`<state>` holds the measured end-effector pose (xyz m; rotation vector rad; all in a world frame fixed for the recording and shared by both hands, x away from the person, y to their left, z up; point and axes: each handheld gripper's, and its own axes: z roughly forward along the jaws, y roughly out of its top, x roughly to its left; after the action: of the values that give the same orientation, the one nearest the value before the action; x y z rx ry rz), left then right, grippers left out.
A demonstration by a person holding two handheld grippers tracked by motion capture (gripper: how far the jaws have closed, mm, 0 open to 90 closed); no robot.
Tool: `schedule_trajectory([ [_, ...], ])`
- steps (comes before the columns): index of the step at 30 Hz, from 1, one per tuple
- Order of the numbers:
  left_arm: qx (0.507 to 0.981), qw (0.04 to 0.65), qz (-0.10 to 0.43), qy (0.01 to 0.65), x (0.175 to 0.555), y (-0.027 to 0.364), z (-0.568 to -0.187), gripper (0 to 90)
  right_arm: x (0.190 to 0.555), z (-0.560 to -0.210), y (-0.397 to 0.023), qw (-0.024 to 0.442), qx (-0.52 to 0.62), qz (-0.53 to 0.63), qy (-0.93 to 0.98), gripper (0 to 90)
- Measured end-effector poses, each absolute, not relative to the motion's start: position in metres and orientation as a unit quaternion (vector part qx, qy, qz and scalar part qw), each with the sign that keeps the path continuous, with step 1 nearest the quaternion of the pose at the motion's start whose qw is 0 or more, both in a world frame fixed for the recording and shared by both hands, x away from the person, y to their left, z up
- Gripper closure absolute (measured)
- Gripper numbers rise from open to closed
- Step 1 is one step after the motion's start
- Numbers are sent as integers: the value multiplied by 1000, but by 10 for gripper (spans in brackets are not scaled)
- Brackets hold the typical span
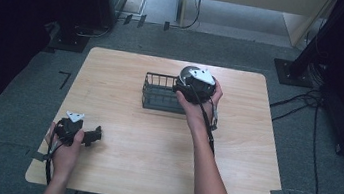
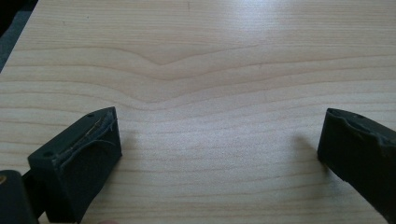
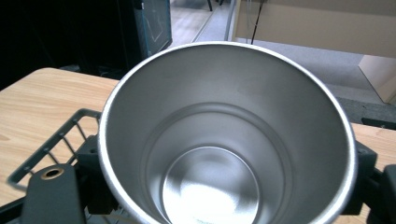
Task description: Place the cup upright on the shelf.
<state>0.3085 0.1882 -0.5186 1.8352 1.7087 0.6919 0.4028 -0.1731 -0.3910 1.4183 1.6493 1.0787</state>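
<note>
Right gripper [image 1: 194, 86] sits at the far middle of the light wood-grain table [image 1: 153, 145], over the right end of the dark wire rectangular basket [image 1: 160, 93]. Its jaws are clamped on the shiny round stainless-steel cup [image 3: 226, 140]: in the right gripper view a black pad presses the cup wall on each side and the cup's open mouth faces the camera, empty, with a bright glare on the bottom. The basket's wire rim [image 3: 56, 140] shows to the left of and below the jaws, running behind the cup. Can't tell whether the cup base touches the basket floor or hangs just above it. In the high view the right hand [image 1: 199, 100] wraps the gripper from the near side, the grey three-cornered plate on top, the cable running back along the forearm.

Left gripper [image 1: 85, 135] is near the table's front left corner, held by the left hand [image 1: 66, 138], pointing right along the table. Left gripper view: jaws wide apart, nothing between them, bare wood ahead and beneath. The left pad's [image 2: 86, 149] facing looks frayed at the upper edge. Jaws sit low over the table; contact can't be told.

The two grippers are well apart, and the basket is far ahead of the left jaws, off to the right
</note>
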Motion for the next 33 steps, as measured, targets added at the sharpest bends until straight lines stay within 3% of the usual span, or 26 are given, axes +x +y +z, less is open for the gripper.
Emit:
schedule_trajectory([
  [33, 680, 267, 256, 633, 309, 188, -519, 0, 441, -432, -170, 306, 579, 366, 661, 178],
])
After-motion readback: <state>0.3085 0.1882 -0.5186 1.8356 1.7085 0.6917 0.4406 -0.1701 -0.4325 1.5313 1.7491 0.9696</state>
